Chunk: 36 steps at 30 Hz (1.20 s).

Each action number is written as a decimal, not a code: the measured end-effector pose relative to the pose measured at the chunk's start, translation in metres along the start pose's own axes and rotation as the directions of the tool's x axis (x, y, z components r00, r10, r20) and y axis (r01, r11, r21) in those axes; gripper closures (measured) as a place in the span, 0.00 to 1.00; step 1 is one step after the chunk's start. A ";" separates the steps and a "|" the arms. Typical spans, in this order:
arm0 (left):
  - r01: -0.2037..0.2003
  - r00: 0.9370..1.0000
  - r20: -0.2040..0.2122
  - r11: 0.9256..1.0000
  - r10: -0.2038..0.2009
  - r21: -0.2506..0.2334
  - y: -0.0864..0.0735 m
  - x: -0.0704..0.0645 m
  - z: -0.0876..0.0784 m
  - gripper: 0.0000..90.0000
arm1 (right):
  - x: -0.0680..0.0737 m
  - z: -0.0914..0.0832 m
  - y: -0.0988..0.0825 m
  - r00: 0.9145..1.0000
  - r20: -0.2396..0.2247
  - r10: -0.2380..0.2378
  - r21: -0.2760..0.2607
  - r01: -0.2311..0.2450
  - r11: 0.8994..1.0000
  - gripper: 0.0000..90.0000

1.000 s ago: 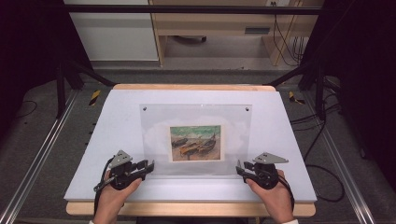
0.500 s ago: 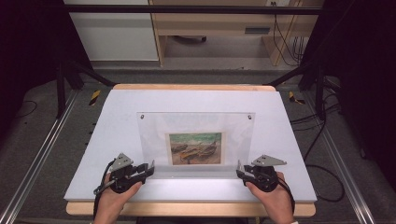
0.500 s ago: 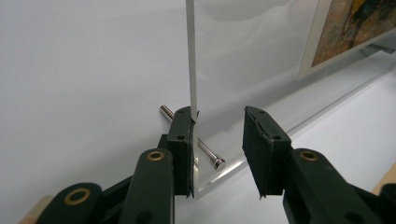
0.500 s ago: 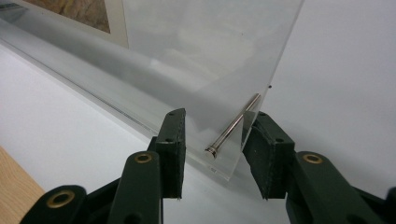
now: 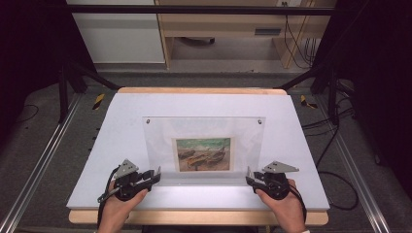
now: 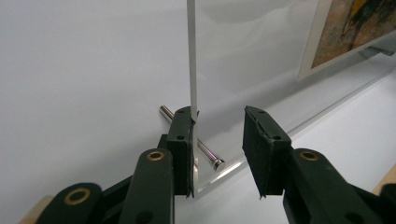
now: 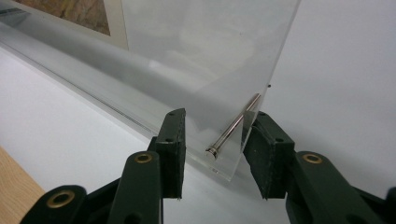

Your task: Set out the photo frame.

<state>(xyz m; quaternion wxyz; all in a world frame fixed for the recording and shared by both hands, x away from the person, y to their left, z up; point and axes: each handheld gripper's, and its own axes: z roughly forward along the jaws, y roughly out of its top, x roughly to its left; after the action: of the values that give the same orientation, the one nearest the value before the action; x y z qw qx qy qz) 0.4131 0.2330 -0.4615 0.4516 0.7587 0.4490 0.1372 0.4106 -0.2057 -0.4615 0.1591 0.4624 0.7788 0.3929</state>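
- Clear frame (image 5: 204,145): a see-through plastic panel, standing up on its near long edge on the white table top (image 5: 121,116), tilted so its top edge is away from the person. It sits at the middle of the table top, nearer the near edge than the far one.
- Picture (image 5: 203,154): a small print of boats in browns and greens with a pale border, set in the lower middle of the clear frame.
- Top screws: two small dark fittings at the upper corners of the clear frame, one at the left (image 5: 148,121) and one at the right (image 5: 260,122).
- Metal pins: one shiny pin passes through each lower corner of the clear frame, seen by the left corner (image 6: 205,151) and by the right corner (image 7: 233,127).
- Left gripper (image 5: 154,175): at the lower left corner of the clear frame, held in the person's left hand (image 5: 119,206). Jaws stand partly apart around the corner; one pad touches the panel edge, the other stands off from it (image 6: 217,154). No squeeze on the panel shows.
- Right gripper (image 5: 248,175): at the lower right corner of the clear frame, held in the right hand (image 5: 284,206). Jaws stand partly apart with the corner and its pin between them (image 7: 212,151); a gap shows on the near side, and contact on the far side cannot be told.
- Wooden board (image 5: 199,217): a strip shows under the near edge of the table top.
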 end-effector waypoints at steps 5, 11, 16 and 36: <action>-0.003 1.000 -0.013 1.000 0.003 0.004 -0.001 -0.003 0.000 0.70 | 0.002 0.000 -0.003 1.000 0.010 0.010 -0.009 -0.010 1.000 0.67; -0.018 1.000 -0.013 1.000 0.019 0.019 -0.003 -0.004 0.001 0.68 | 0.004 0.000 -0.005 1.000 0.017 0.004 0.009 -0.004 1.000 0.67; -0.038 0.999 -0.018 0.999 0.038 0.035 -0.003 -0.006 0.002 0.67 | 0.004 0.001 -0.006 1.000 0.021 -0.009 0.023 0.008 1.000 0.67; -0.065 0.997 -0.034 0.997 0.066 0.049 -0.003 -0.009 0.003 0.66 | 0.009 0.001 -0.007 0.998 0.051 -0.037 0.036 0.035 0.999 0.67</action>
<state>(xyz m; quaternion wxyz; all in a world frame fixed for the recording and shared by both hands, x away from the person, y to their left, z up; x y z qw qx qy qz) 0.4084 0.2250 -0.4636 0.4206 0.7810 0.4349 0.1545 0.4024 -0.2000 -0.4663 0.1784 0.4610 0.7893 0.3642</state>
